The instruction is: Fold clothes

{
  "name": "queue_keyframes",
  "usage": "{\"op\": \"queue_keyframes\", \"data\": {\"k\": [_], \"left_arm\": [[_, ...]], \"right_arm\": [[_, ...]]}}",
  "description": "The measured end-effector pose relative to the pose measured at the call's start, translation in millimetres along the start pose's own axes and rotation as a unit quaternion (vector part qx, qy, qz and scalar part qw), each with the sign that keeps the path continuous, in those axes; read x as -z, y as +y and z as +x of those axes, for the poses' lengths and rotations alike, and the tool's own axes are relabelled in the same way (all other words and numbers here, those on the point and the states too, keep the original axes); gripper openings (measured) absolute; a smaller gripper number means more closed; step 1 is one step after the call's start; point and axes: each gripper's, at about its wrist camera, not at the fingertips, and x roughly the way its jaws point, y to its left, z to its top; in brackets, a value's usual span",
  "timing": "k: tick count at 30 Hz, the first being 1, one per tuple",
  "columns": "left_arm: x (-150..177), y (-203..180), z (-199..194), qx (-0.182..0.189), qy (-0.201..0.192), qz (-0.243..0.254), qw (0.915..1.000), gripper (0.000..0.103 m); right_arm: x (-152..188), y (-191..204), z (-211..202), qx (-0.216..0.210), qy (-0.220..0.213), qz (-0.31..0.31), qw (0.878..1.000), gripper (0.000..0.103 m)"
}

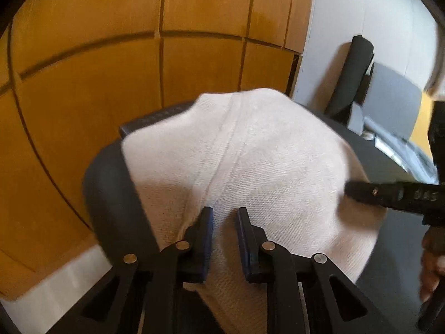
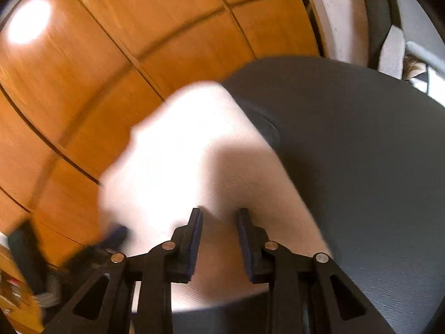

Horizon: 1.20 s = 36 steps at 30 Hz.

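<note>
Left wrist view: folded cream-white knitted cotton garment (image 1: 244,172) lies flat on the dark grey round-edged desk (image 1: 108,194); a raised seam runs along its middle toward the camera; its far edge reaches the far rim of the desk, where a dark flat slab partly shows from under it.

Left tool (image 1: 224,217): black fingers with blue pads, a narrow gap between them; nothing clamped; the garment is seen through the gap, and whether the tips touch the cloth cannot be settled from this angle.

Right tool (image 1: 358,190) enters the left wrist view from the right, tip at the garment's right edge; a hand (image 1: 432,261) grips it at the frame edge.

Right wrist view, heavily blurred: the same garment (image 2: 194,167) sits at the left part of the desk (image 2: 361,181); right tool (image 2: 219,217) stands with a narrow gap over the cloth, pads not pressing on anything; probably just clear of the fabric.

Containers: no bin, basket or drawer identifiable in either view.

Background: orange-brown wooden wall panels (image 1: 111,69); white wall (image 1: 361,14); dark padded chair (image 1: 353,75) beyond the desk.
</note>
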Motion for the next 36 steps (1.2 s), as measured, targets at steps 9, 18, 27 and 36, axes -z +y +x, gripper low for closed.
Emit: {"op": "queue_keyframes", "data": {"k": [9, 18, 27, 36], "left_arm": [[8.7, -19.2, -39.5, -0.034, -0.036, 0.036, 0.9981, 0.065], [54.5, -67.9, -85.6, 0.088, -0.018, -0.055, 0.9945, 0.089], [97.4, -225.5, -108.0, 0.268, 0.087, 0.017, 0.9593, 0.09], [148.1, -375.6, -152.6, 0.324, 0.094, 0.202, 0.9193, 0.09]], "right_arm": [[43.3, -11.1, -53.9, -0.007, -0.04, 0.019, 0.999, 0.03], [161.7, -106.7, -173.7, 0.026, -0.091, 0.131, 0.987, 0.032], [260.3, -168.8, -302.8, 0.15, -0.168, 0.226, 0.948, 0.035], [369.1, -199.2, -423.0, 0.397, -0.218, 0.269, 0.85, 0.035]]}}
